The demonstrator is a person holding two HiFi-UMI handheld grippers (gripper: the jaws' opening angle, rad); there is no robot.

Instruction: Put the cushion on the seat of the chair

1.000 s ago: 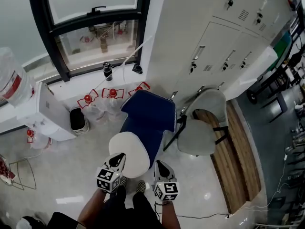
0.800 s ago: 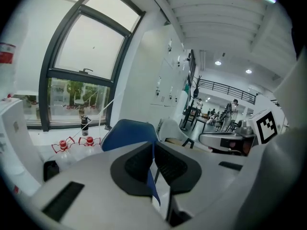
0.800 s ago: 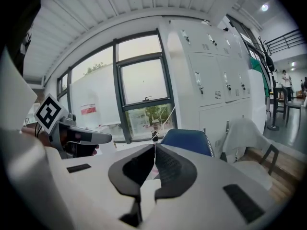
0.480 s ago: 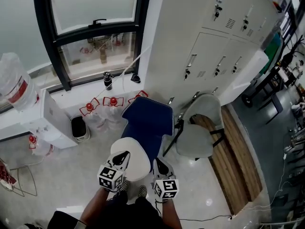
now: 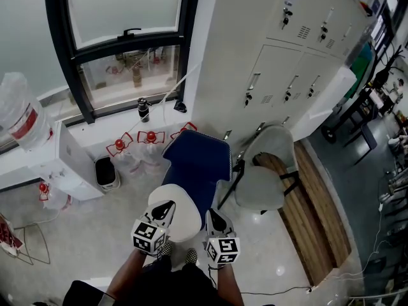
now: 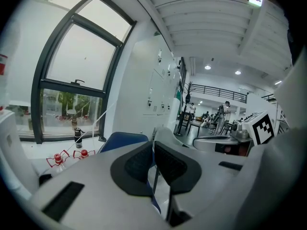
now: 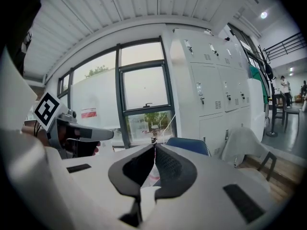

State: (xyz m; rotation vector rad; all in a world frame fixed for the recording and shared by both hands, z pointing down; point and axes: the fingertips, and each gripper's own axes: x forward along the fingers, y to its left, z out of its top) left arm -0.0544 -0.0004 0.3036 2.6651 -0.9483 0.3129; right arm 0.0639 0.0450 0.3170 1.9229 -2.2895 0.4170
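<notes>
Basically done, looks like: white cushion [image 5: 182,203] sits on blue chair [image 5: 201,161] seat, hanging toward 9 o'clock edge. Fingers of left gripper [image 5: 164,208] and right gripper [image 5: 212,216], at cushion's 6 o'clock, pressed together, holding nothing. Maybe recentre.

Open floor [image 5: 89,225] L of blue chair [image 5: 197,161]; white chair [image 5: 260,187] R.
</notes>
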